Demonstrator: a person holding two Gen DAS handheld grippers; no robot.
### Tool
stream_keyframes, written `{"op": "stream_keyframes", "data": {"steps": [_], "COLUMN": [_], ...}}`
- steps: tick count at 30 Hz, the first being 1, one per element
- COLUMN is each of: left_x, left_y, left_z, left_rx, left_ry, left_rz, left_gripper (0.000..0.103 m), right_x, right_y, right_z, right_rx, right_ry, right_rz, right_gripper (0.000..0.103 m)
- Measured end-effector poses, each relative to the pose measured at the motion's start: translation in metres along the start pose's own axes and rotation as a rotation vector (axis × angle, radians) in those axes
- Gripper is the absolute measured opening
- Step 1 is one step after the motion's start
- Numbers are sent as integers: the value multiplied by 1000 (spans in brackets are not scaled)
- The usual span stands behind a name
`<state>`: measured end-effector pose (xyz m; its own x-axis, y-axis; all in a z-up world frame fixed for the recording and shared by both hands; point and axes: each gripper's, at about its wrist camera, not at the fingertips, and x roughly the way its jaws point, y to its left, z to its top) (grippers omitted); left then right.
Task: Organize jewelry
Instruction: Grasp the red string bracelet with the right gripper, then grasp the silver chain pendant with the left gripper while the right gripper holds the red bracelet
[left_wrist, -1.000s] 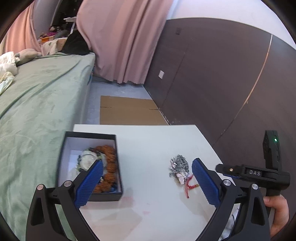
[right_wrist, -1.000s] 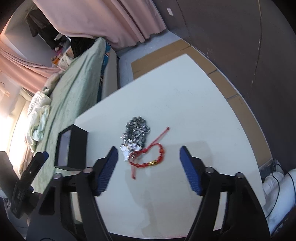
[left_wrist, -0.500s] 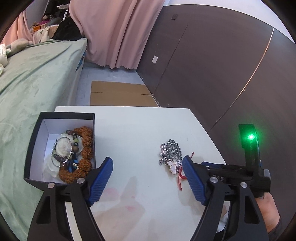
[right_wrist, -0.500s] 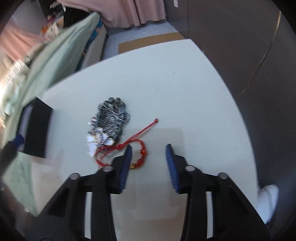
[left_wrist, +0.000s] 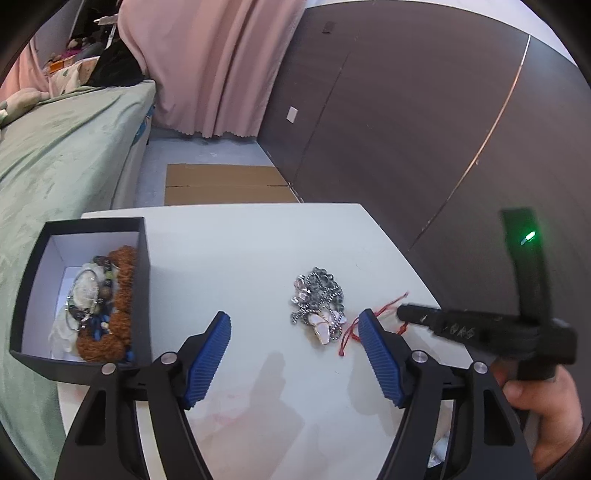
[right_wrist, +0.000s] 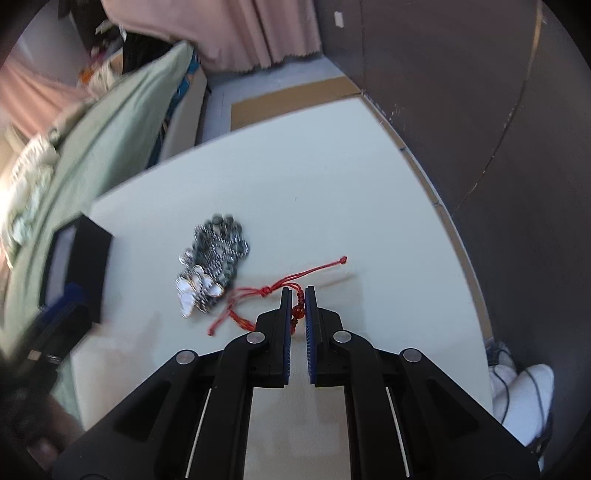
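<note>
A white table (left_wrist: 258, 251) stands in a bedroom, with a green bed (left_wrist: 55, 147) on its left and a dark wall on its right. A black box (left_wrist: 144, 280) sits near the table's left edge, open on top, so jewelry can be dropped in. Brown beads and a silver ring already lie inside.

The red string bracelet (right_wrist: 280, 290) lies on the table, right of the middle. The right gripper (right_wrist: 298, 299) points down at it. Its jaws have just been closing and now pinch the knotted red cord between them, so it can probably be lifted and carried to the box. The cord is thin, with loose ends trailing out.

Just left of it lies a pile of silver chain (left_wrist: 319, 295) with a pale butterfly charm.

The left gripper (left_wrist: 295, 332) hovers over the table near the box. Its jaws have just been closing a little but stand apart with nothing between them.
</note>
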<state>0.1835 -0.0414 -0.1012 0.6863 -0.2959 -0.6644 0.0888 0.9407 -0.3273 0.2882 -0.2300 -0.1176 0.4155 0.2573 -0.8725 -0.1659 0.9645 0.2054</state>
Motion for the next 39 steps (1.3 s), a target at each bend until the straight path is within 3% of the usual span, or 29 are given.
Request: {"op": "stream_keyframes", "data": {"steps": [2, 5, 15, 20, 26, 30, 34, 39], "left_x": [6, 17, 57, 72, 74, 79, 76, 61], "left_y": [-2, -5, -8, 2, 19, 26, 27, 15], "left_z": [-2, -5, -13, -19, -21, -17, -12, -7], "left_rx": [-2, -1, -70, -161, -268, -298, -291, -235], "left_ry": [16, 47, 122, 160, 152, 166, 142, 93], "left_rz": [-6, -20, -107, -183, -269, -271, -270, -263], "left_gripper": [52, 44, 40, 31, 27, 11, 1, 0], "right_x": [-11, -20, -25, -24, -24, -23, -23, -25], "right_y": [-4, -6, -9, -10, -10, -9, -6, -4], "right_z": [0, 4, 6, 5, 4, 5, 5, 4], "right_rx": [23, 40, 52, 54, 55, 54, 48, 45], "right_ry": [-29, -60, -71, -66, -63, -59, -58, -59], "right_rz": [28, 49, 75, 86, 97, 99, 100, 99], "right_gripper": [8, 8, 8, 8, 8, 8, 8, 8]}}
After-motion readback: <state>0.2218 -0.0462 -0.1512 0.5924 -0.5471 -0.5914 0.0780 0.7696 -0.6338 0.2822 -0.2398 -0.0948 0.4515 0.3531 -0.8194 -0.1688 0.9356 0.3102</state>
